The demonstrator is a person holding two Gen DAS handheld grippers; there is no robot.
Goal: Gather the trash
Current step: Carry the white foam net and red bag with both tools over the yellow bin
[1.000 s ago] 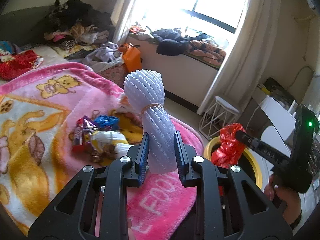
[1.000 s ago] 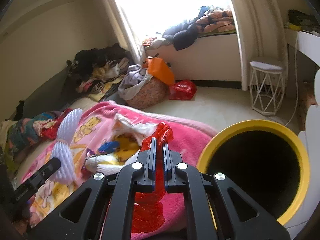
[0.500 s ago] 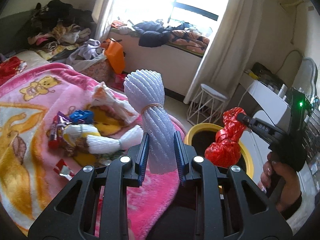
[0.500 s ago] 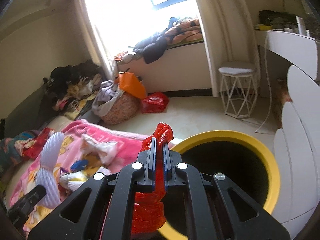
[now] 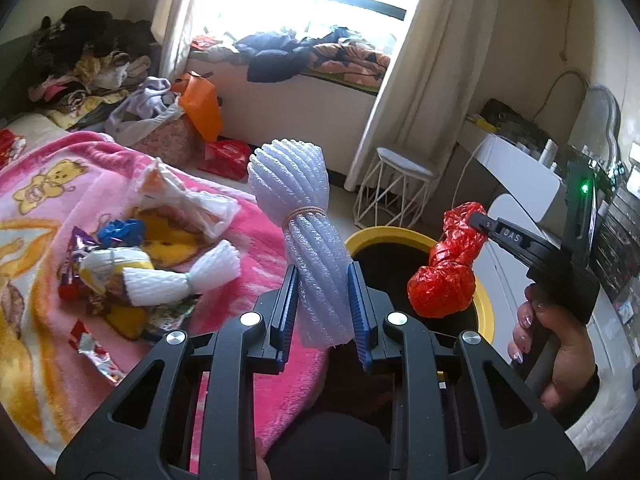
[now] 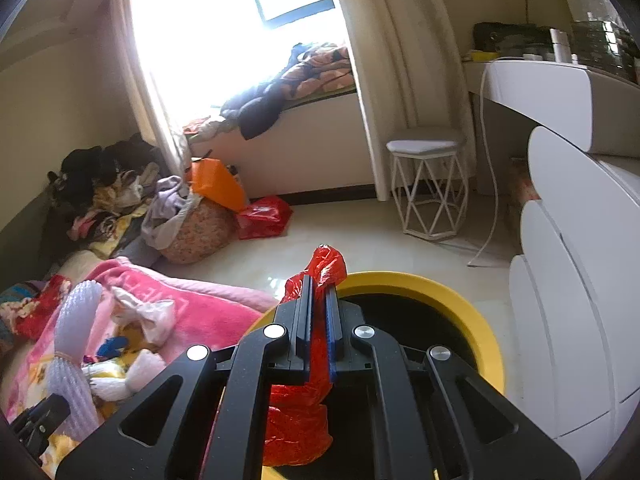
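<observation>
**A:** What does each claw hold?

**B:** The left claw grips a white foam net sleeve, cinched at its waist by a rubber band, standing upright between the 2 blue-padded fingers. The right claw is pinched nearly closed on the twisted neck of a red plastic bag, whose knotted bulk hangs below the fingers.

**A:** Where is the bin?

**B:** A round bin with a yellow rim and dark interior stands on the pale floor beside the bed. The red bag hangs over its opening; from the left wrist view it appears just above the rim's right side.

**A:** What else is nearby?

**B:** On the bed lies a pink cartoon blanket. On it rests more litter: a second foam net sleeve, a crumpled blue wrapper, a clear plastic bag and shiny candy wrappers. Beyond the bin stands a white wire stool, with a curtained window behind it.
</observation>
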